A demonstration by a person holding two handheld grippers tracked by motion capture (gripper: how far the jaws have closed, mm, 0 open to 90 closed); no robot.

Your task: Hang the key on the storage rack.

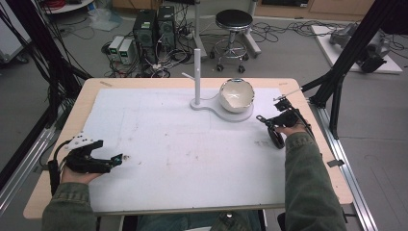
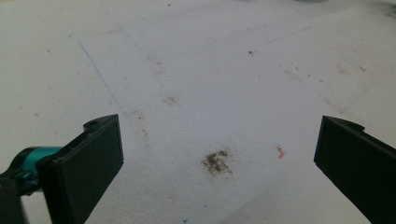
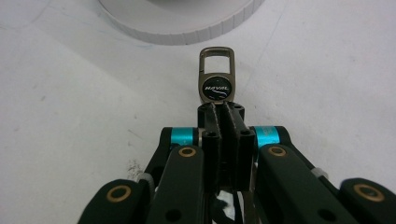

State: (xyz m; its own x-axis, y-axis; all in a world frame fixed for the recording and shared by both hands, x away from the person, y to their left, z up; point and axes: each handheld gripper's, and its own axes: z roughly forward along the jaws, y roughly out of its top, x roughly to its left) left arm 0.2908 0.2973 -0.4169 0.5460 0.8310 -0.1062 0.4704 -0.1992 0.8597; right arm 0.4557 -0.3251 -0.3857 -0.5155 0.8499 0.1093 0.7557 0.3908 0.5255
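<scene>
Right gripper (image 3: 223, 109): jaws pressed together on a bronze metal key fob with a round black badge (image 3: 217, 79), held just short of the white round stand base (image 3: 177, 28); fob above the white foam mat (image 3: 70, 116). Left gripper (image 2: 219, 154): jaws spread wide, holding nothing, over the stained mat near the table's left edge.

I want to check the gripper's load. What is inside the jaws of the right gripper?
The right gripper is shut on a metal key fob; its loop and round logo stick out. The part between the jaws is covered.
</scene>
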